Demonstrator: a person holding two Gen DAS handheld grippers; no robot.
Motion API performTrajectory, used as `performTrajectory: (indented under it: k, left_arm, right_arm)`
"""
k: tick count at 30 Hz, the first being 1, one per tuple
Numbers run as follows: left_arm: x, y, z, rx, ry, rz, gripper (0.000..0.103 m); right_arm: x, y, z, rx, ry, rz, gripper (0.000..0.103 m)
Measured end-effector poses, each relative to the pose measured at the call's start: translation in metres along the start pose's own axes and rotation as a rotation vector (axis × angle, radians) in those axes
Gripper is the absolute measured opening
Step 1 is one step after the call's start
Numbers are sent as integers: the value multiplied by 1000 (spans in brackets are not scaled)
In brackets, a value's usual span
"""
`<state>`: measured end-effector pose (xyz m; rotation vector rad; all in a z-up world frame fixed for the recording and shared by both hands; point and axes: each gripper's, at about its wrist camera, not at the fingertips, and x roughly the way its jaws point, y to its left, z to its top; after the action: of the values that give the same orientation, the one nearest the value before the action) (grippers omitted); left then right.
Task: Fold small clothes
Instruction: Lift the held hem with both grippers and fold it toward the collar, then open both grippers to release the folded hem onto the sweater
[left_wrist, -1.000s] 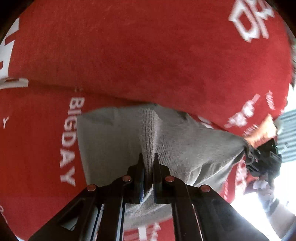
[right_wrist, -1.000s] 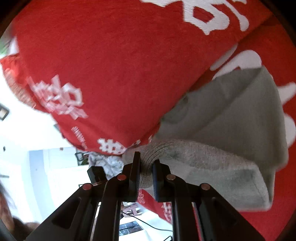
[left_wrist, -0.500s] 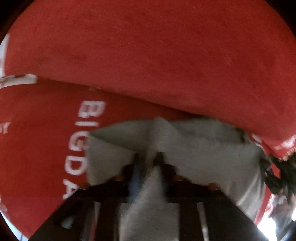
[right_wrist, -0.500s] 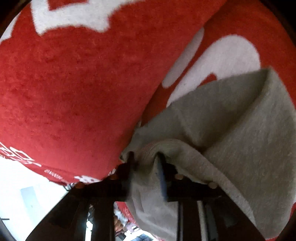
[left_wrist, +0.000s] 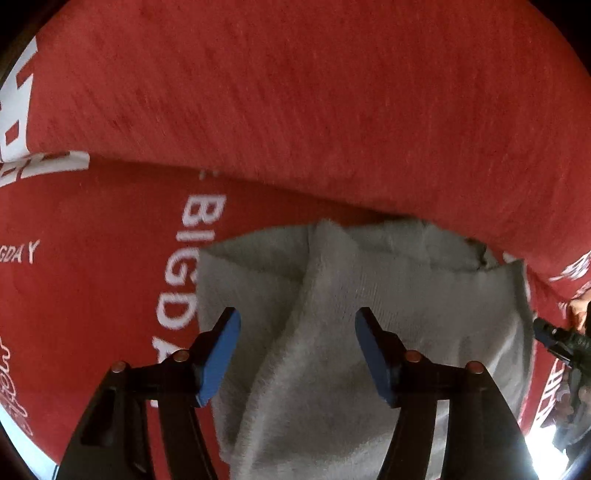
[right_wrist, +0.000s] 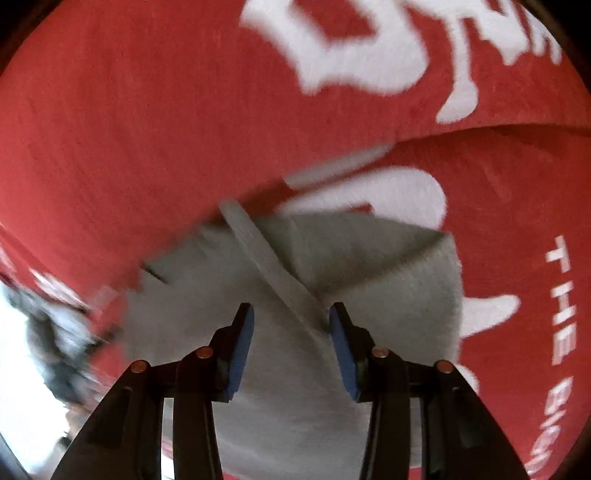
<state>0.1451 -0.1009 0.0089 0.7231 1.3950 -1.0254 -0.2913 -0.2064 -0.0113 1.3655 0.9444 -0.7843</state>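
Note:
A small grey knit garment (left_wrist: 369, 295) lies folded on a red blanket with white lettering (left_wrist: 92, 295). My left gripper (left_wrist: 297, 321) is open, its blue pads standing apart over a raised ridge of the grey cloth. In the right wrist view the same grey garment (right_wrist: 388, 266) lies with a folded flap across it. My right gripper (right_wrist: 291, 319) is open just above it, the flap's edge running between the fingers. Neither gripper holds the cloth.
A thick red cushion or fold of blanket (left_wrist: 332, 110) rises right behind the garment and fills the top of both views (right_wrist: 147, 129). The other gripper and a hand (left_wrist: 565, 339) show at the right edge of the left wrist view.
Both grippers were shut on the grey garment and carried it down to the blanket. Both have now opened and let it go, and it lies folded.

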Motion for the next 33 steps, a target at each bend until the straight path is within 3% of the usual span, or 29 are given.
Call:
performTrajectory:
  k: [1, 2, 3, 6, 10, 12, 15, 18, 20, 24, 29, 33]
  left_arm:
    - [1, -1, -2, 0, -2, 7, 66]
    - [1, -3, -5, -2, -5, 15, 66]
    - [1, -4, -8, -2, -5, 21, 66]
    - [4, -8, -10, 27, -1, 67, 66]
    - [14, -7, -10, 75, -8, 204, 66]
    - [9, 3, -11, 43, -10, 197, 66]
    - [-3, 17, -16, 19, -6, 190, 66]
    - [-18, 26, -27, 27, 1, 171, 66]
    - [-17, 22, -39, 25, 22, 129, 66]
    - [-29, 27, -61, 12, 60, 82, 66]
    - [-32, 28, -97, 25, 118, 41, 66]
    - [-24, 38, -119, -15, 187, -18, 66]
  right_arm:
    - [6, 4, -4, -35, 12, -50, 5]
    - [8, 4, -7, -44, 15, -98, 6]
    - [7, 1, -8, -17, 2, -94, 6]
    - [-1, -23, -9, 150, -25, -35, 5]
    - [3, -48, -8, 285, -12, 20, 6]
    - [-3, -53, -11, 304, -34, 7, 7]
    - [-16, -52, -11, 291, -57, -106, 12]
    - [-32, -53, -20, 260, -67, -61, 19]
    - [-40, -53, -35, 233, -45, 16, 51]
    - [-43, -43, -68, 187, -2, 34, 52]
    - [-38, -45, -108, 225, 35, 50, 51]
    - [-21, -43, -123, 225, 90, 65, 50]
